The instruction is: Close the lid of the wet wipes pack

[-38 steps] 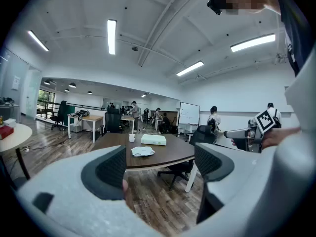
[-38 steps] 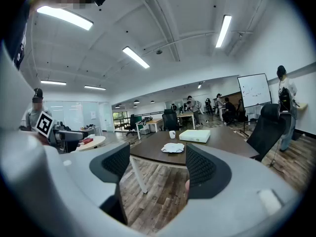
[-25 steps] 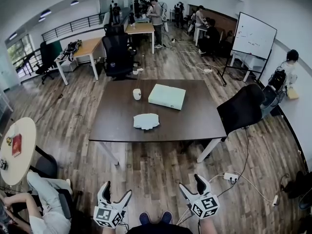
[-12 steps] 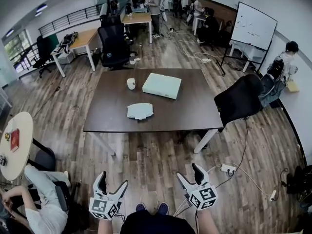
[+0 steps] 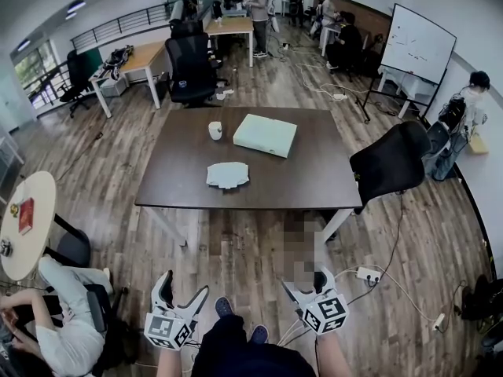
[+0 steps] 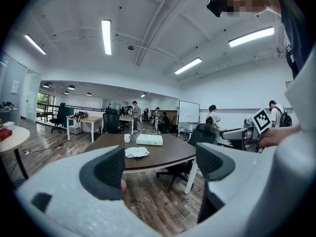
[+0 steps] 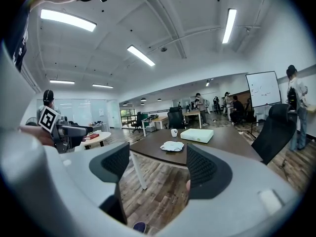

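Note:
The wet wipes pack lies, white and crumpled, on the dark brown table near its front edge. It is small and far off in the left gripper view and the right gripper view, and I cannot make out its lid. My left gripper hangs low over the wooden floor, well short of the table, open with nothing between its jaws. My right gripper is beside it, partly under a blurred patch. Its jaws are opening and nothing is between them.
A flat white box and a white cup stand behind the pack. A black office chair is at the table's right end. A power strip with cables lies on the floor. A seated person and a round table are at left.
The person has stepped forward, one shoe now ahead of the other. Both grippers drifted a little with the step and stay low, far from the table.

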The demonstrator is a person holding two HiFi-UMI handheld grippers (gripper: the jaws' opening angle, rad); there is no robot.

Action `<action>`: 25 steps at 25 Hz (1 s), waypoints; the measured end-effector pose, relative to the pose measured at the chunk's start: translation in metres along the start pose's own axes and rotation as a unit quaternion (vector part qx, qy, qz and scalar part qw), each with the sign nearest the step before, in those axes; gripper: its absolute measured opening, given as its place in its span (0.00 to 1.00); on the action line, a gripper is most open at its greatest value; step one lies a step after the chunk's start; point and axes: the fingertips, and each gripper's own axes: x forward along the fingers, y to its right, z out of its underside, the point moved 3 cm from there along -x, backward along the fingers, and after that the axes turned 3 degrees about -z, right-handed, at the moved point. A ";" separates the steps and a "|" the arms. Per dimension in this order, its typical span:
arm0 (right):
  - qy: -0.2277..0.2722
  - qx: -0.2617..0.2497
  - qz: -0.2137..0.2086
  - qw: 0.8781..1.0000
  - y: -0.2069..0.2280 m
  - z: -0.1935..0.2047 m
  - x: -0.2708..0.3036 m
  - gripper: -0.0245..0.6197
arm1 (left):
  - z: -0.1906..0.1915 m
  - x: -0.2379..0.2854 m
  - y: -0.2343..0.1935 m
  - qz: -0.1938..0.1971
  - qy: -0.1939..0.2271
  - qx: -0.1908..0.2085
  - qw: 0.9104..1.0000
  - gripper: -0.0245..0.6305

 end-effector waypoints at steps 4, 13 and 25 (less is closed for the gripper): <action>0.000 -0.002 -0.002 1.000 0.005 0.001 0.006 0.62 | -0.001 0.008 -0.002 0.000 0.005 -0.001 1.000 0.71; 0.007 0.000 0.004 1.000 0.015 -0.004 0.052 0.62 | -0.004 0.045 -0.039 0.007 0.011 -0.015 1.000 0.73; -0.003 -0.002 0.011 1.000 0.036 -0.013 0.117 0.66 | -0.008 0.102 -0.085 0.005 0.003 -0.014 1.000 0.75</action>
